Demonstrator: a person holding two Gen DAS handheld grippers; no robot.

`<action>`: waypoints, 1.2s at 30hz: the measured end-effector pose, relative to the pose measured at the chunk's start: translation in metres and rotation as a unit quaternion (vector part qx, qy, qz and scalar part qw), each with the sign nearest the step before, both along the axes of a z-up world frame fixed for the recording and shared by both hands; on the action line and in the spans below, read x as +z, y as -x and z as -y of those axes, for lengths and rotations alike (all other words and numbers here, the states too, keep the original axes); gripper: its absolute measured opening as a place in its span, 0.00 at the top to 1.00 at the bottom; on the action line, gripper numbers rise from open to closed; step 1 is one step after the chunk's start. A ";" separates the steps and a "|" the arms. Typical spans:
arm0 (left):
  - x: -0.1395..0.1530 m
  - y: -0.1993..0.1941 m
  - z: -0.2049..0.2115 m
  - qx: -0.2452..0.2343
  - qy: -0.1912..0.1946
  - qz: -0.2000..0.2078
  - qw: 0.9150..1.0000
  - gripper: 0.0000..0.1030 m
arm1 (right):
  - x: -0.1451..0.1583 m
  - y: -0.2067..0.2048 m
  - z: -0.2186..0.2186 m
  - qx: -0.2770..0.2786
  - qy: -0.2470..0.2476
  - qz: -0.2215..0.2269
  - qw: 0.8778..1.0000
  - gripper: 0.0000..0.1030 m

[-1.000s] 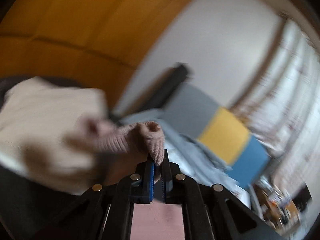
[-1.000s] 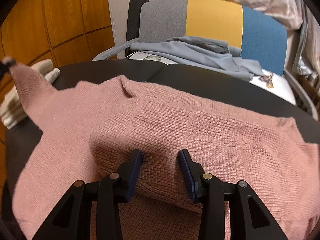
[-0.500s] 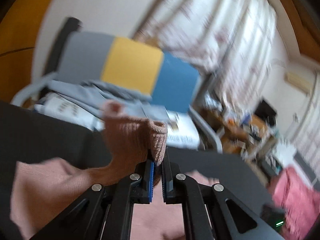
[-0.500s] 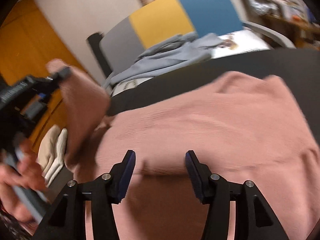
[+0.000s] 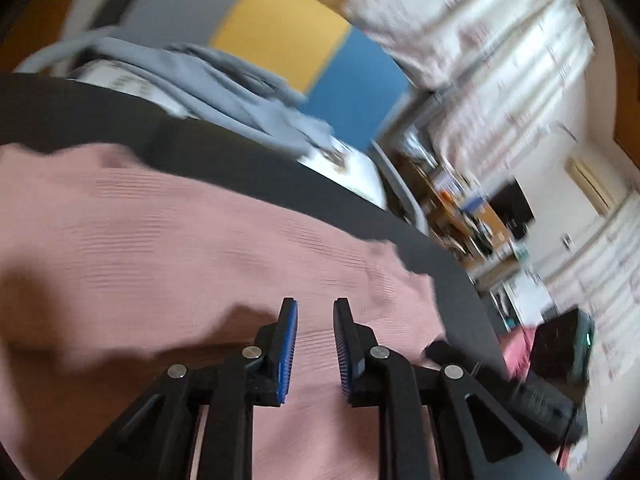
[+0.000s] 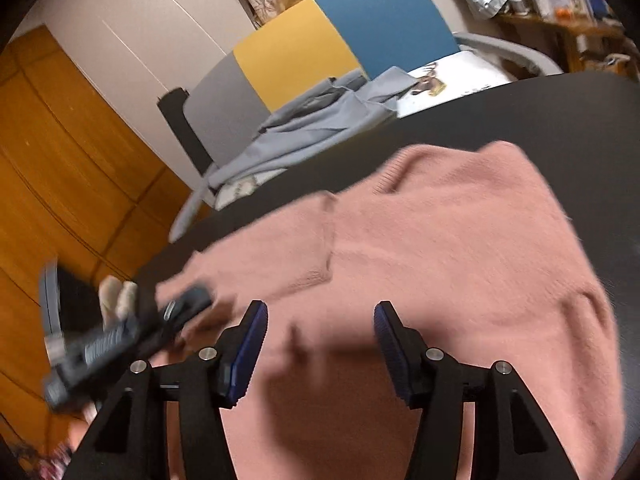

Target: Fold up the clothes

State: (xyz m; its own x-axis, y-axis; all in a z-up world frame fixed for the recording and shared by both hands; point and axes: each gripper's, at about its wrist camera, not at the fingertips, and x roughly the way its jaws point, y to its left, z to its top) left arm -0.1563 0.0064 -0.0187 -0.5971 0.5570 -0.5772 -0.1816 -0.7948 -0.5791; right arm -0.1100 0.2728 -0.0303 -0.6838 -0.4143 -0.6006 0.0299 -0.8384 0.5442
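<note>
A pink knit sweater (image 5: 180,248) lies spread on the black table (image 5: 224,164); in the right wrist view (image 6: 440,248) a sleeve lies folded across its body. My left gripper (image 5: 315,308) is open and empty just above the sweater. It also shows in the right wrist view (image 6: 192,300) at the sweater's left side, blurred. My right gripper (image 6: 320,312) is open and empty over the sweater's near part.
A chair with a grey, yellow and blue back (image 6: 320,44) stands behind the table with a grey garment (image 6: 312,128) on it. Cream folded cloth (image 6: 118,294) lies at the table's left. Wooden panels (image 6: 60,160) are at left, cluttered shelves (image 5: 472,216) at right.
My left gripper carried the sleeve cuff rightward over the sweater, then opened and let it go. The sleeve now lies on the body. My right gripper stayed open.
</note>
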 end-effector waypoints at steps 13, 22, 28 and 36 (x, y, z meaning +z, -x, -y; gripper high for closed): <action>-0.025 -0.037 0.098 0.112 0.100 -0.007 0.989 0.83 | 0.000 0.081 0.056 0.038 -0.012 0.040 0.998 0.91; -0.053 -0.057 0.158 0.195 -0.036 0.012 0.980 0.83 | 0.023 0.049 0.044 0.018 -0.031 0.007 0.999 0.91; -0.057 -0.068 0.166 0.214 -0.049 0.020 0.975 0.83 | -0.040 0.054 0.030 -0.008 0.007 0.059 0.998 0.88; 0.000 -0.100 0.135 0.211 0.060 -0.068 0.973 0.83 | -0.021 0.045 0.023 -0.022 -0.035 0.053 0.998 0.69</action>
